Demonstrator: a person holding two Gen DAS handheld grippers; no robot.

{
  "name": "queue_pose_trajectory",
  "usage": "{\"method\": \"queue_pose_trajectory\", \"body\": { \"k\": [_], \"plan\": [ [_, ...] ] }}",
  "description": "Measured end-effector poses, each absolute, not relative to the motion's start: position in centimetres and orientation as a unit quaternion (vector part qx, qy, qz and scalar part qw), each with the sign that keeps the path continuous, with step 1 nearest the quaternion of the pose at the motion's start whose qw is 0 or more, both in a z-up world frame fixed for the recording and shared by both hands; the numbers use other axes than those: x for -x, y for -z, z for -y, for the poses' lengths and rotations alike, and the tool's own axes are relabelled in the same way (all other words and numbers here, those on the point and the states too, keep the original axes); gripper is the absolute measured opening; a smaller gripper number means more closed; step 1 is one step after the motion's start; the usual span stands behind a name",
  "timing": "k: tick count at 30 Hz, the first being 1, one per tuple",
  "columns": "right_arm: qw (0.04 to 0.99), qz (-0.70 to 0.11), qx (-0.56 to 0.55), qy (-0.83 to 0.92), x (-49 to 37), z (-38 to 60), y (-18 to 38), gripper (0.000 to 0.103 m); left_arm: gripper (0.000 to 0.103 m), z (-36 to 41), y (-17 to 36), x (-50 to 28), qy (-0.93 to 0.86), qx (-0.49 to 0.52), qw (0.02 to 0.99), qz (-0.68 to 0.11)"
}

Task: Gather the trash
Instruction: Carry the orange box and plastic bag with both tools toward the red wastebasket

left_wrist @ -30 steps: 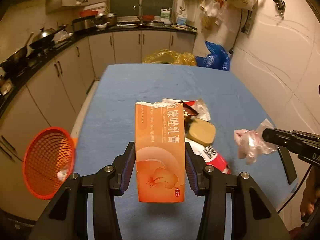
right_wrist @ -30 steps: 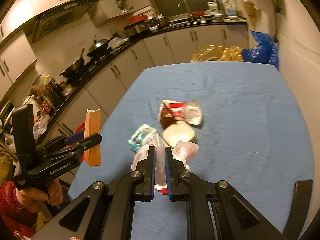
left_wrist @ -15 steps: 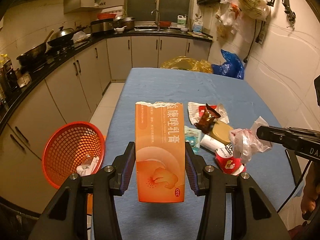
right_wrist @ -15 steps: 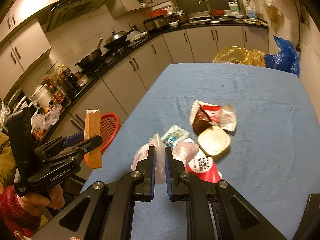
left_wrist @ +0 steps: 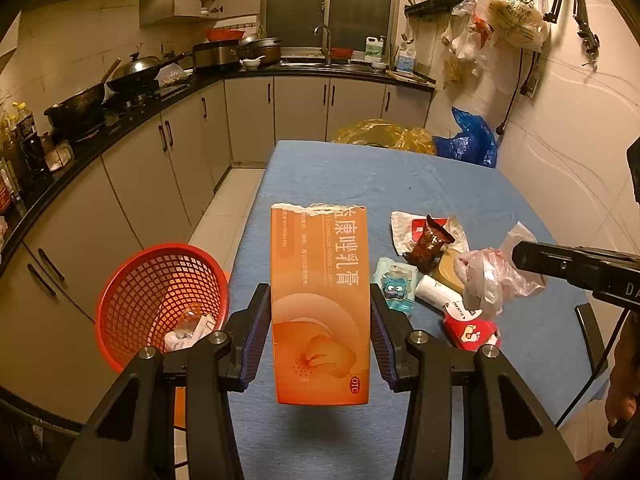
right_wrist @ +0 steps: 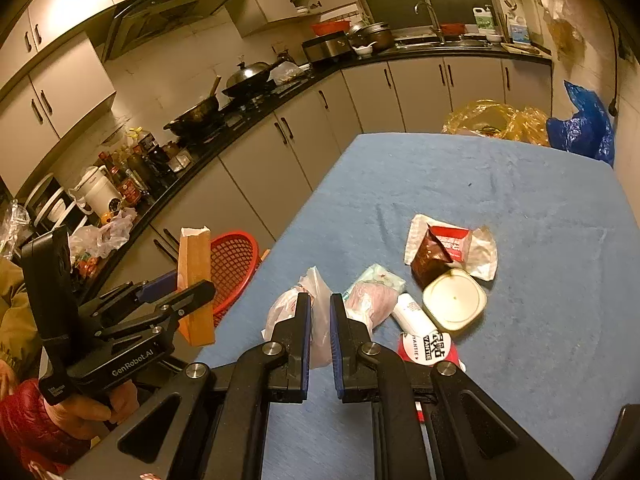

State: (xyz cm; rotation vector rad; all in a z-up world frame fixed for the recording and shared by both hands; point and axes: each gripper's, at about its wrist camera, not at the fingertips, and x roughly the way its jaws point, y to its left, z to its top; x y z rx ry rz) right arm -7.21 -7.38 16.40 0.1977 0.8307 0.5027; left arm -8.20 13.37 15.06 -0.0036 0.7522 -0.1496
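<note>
Clearly, in the left wrist view, the left hand-held gripper (left_wrist: pixel 320 340) is clamped on an orange medicine carton (left_wrist: pixel 319 304), its two pads pressed against the carton's long sides; the carton stands upright with its torn end on top, above the left edge of the blue-covered desk (left_wrist: pixel 400 176). A red mesh basket (left_wrist: pixel 160 300) sits off that left edge, lower than the desk, with some scraps inside. Near the right edge of the desk lies a cluster of trash: a brown snack wrapper (left_wrist: pixel 428 240), a small blue-green packet (left_wrist: pixel 394 286) and a red-and-white cup (left_wrist: pixel 472 328). The right hand-held gripper (left_wrist: pixel 520 258) reaches in from the right, pinching a crumpled clear plastic bag (left_wrist: pixel 492 276).

From the right wrist view, the right hand-held gripper (right_wrist: pixel 319 320) has its jaws nearly together, nipping the plastic bag (right_wrist: pixel 316 316) over the left part of the desk (right_wrist: pixel 520 184). Just beyond it lie a square white lid (right_wrist: pixel 454 300) and the brown wrapper (right_wrist: pixel 432 256). The left hand-held gripper (right_wrist: pixel 188 292) holds the carton (right_wrist: pixel 194 280) off the left edge, in front of the basket (right_wrist: pixel 232 264).
</note>
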Motion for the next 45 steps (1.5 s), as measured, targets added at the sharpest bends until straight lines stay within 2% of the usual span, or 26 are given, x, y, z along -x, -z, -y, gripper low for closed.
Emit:
{"method": "queue_pose_trajectory", "body": {
  "k": [27, 45],
  "plan": [
    [0.875, -0.399, -0.081, -0.261, 7.1, 5.2, -17.3, 0.009, 0.045, -15.2, -15.9, 9.4, 0.058, 0.015, 0.932, -0.359],
    [0.837, -0.427, -0.096, -0.329, 3.1, -4.3, -18.1, 0.01, 0.045, -25.7, -15.2, 10.4, -0.032, 0.081, 0.931, -0.354]
  ]
}}
